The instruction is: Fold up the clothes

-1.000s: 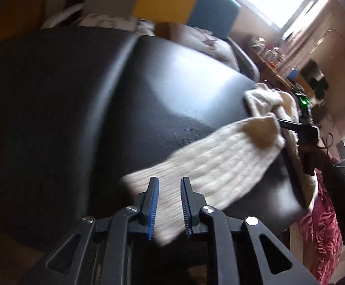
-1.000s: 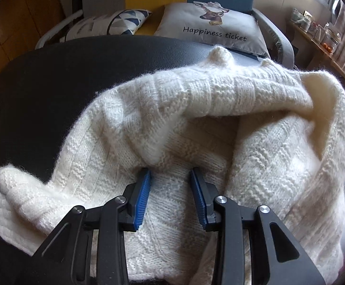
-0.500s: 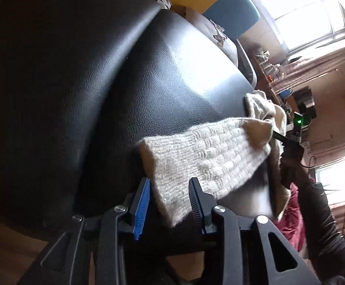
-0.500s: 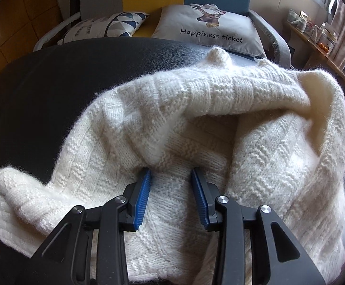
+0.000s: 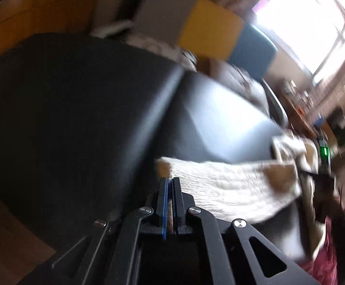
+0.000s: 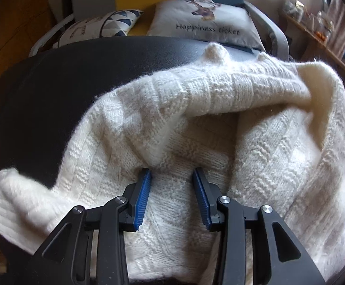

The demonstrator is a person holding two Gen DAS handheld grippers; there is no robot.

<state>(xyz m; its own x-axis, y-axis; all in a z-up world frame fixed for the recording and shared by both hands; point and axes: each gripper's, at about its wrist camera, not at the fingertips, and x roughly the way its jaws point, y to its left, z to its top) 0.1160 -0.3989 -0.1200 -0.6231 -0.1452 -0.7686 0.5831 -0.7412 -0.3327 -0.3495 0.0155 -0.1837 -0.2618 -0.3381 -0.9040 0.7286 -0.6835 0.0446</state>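
Pinching the cuff end of the cream knit sweater's sleeve [image 5: 222, 185], my left gripper [image 5: 170, 185] has its blue pads pressed together on the fabric, and the sleeve stretches rightward across the black leather seat [image 5: 82, 109]; this view is blurred. Further right, my right gripper [image 6: 172, 178] stands with jaws apart over the bunched body of the sweater [image 6: 220, 109], pads touching the knit without clamping it. Behind sits a grey cushion [image 6: 203, 21] printed "Happiness ticket".
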